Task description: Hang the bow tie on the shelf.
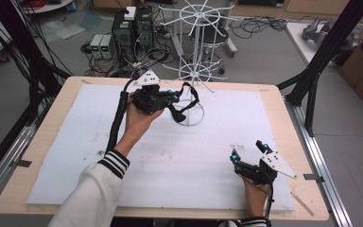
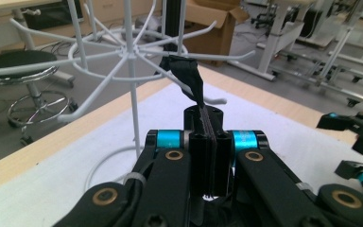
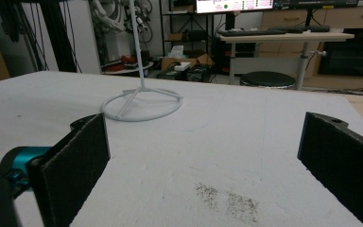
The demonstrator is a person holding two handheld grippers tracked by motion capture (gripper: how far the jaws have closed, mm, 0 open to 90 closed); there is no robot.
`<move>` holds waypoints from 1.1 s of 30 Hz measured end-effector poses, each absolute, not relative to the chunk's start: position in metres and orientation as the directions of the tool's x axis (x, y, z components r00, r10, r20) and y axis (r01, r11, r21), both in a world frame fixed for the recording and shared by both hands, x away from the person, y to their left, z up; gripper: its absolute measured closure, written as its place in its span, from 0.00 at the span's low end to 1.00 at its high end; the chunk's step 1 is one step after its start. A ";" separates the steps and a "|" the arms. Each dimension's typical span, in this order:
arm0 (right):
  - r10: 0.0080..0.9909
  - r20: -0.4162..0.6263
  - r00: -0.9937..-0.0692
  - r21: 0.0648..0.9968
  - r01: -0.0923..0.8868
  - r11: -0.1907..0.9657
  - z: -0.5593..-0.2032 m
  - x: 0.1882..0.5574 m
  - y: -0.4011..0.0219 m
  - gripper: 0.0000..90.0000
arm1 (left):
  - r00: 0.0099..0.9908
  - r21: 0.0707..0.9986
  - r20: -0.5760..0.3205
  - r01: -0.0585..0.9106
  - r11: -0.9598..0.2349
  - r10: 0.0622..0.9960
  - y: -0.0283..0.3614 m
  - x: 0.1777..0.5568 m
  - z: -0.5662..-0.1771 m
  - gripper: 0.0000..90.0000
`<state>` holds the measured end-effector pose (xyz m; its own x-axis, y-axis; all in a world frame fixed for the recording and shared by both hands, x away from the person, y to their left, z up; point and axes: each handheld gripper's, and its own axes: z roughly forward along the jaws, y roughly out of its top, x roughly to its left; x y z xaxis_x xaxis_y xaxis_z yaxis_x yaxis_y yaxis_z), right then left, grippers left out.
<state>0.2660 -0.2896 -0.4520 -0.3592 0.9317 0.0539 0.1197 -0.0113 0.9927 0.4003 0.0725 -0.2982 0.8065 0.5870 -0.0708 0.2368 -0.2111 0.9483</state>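
Note:
A white wire rack (image 1: 197, 45) with hooked arms stands on a ring base (image 1: 199, 115) at the back middle of the table. My left gripper (image 1: 174, 96) is held just left of its pole, shut on a black strap (image 1: 194, 94) that loops toward the base. In the left gripper view the jaws (image 2: 210, 142) pinch the strap (image 2: 196, 82), whose far end reaches a rack (image 2: 127, 52) hook; whether it rests on the hook is unclear. My right gripper (image 1: 249, 150) is open on the white mat at the front right. Its jaws (image 3: 203, 156) stand wide apart, facing the ring base (image 3: 142, 105).
A white foam mat (image 1: 170, 161) covers most of the wooden table (image 1: 52, 118). Black frame posts (image 1: 312, 85) rise at the right edge. Behind the table are a stool (image 2: 19, 64), computers (image 1: 132, 28) and floor cables. The right gripper (image 2: 354, 142) shows far right in the left gripper view.

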 end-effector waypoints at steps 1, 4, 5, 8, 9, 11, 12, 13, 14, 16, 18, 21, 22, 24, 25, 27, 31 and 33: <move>0.932 0.055 -0.359 0.993 0.120 -0.012 -0.452 0.266 -0.290 0.02 | 0.802 0.947 -0.068 0.238 -0.213 0.593 0.071 0.401 -0.300 0.99; 0.931 0.056 -0.360 0.993 0.119 -0.014 -0.452 0.266 -0.290 0.02 | 0.792 0.940 -0.068 0.254 -0.226 0.606 0.069 0.404 -0.303 0.99; 0.931 0.056 -0.360 0.993 0.119 -0.014 -0.452 0.266 -0.290 0.02 | 0.788 0.940 -0.073 0.259 -0.222 0.611 0.068 0.405 -0.305 0.99; 0.931 0.056 -0.361 0.993 0.115 -0.015 -0.452 0.266 -0.290 0.02 | 0.780 0.935 -0.069 0.267 -0.231 0.622 0.067 0.408 -0.308 0.99; 0.931 0.054 -0.360 0.993 0.114 -0.014 -0.452 0.266 -0.290 0.02 | 0.778 0.935 -0.068 0.267 -0.231 0.625 0.066 0.408 -0.309 0.99; 0.931 0.057 -0.360 0.993 0.115 -0.016 -0.452 0.266 -0.290 0.02 | 0.772 0.935 -0.070 0.272 -0.229 0.632 0.065 0.409 -0.310 0.99; 0.931 0.054 -0.360 0.993 0.115 -0.014 -0.452 0.266 -0.290 0.02 | 0.772 0.934 -0.067 0.271 -0.231 0.632 0.065 0.410 -0.310 0.99; 0.931 0.056 -0.361 0.993 0.115 -0.015 -0.452 0.266 -0.290 0.02 | 0.768 0.934 -0.065 0.271 -0.232 0.637 0.064 0.410 -0.311 0.99; 0.931 0.055 -0.360 0.993 0.114 -0.014 -0.452 0.266 -0.290 0.02 | 0.767 0.933 -0.062 0.272 -0.236 0.639 0.065 0.411 -0.311 0.99; 0.931 0.055 -0.362 0.993 0.113 -0.014 -0.452 0.266 -0.290 0.02 | 0.762 0.932 -0.067 0.278 -0.233 0.644 0.064 0.412 -0.313 0.99; 0.931 0.055 -0.361 0.993 0.114 -0.015 -0.452 0.266 -0.290 0.02 | 0.759 0.929 -0.069 0.285 -0.234 0.647 0.064 0.413 -0.315 0.99; 0.931 0.058 -0.361 0.993 0.117 -0.017 -0.452 0.266 -0.290 0.02 | 0.764 0.926 -0.064 0.286 -0.247 0.642 0.062 0.415 -0.317 0.99; 0.931 0.059 -0.360 0.993 0.116 -0.018 -0.452 0.266 -0.290 0.02 | 0.765 0.925 -0.062 0.285 -0.250 0.642 0.062 0.416 -0.318 0.99; 0.931 0.057 -0.362 0.993 0.116 -0.016 -0.452 0.266 -0.290 0.02 | 0.761 0.925 -0.070 0.291 -0.244 0.644 0.061 0.416 -0.319 0.99; 0.931 0.053 -0.362 0.994 0.113 -0.013 -0.452 0.266 -0.290 0.02 | 0.761 0.925 -0.072 0.294 -0.243 0.644 0.061 0.416 -0.319 0.99; 0.931 0.052 -0.363 0.994 0.111 -0.012 -0.452 0.266 -0.290 0.02 | 0.763 0.924 -0.071 0.292 -0.245 0.642 0.061 0.416 -0.319 0.99; 0.931 0.055 -0.361 0.994 0.112 -0.015 -0.452 0.266 -0.290 0.02 | 0.783 0.924 -0.070 0.285 -0.256 0.619 0.059 0.416 -0.321 0.99; 0.931 0.054 -0.361 0.994 0.112 -0.015 -0.452 0.266 -0.290 0.02 | 0.792 0.925 -0.078 0.284 -0.253 0.606 0.059 0.416 -0.324 0.97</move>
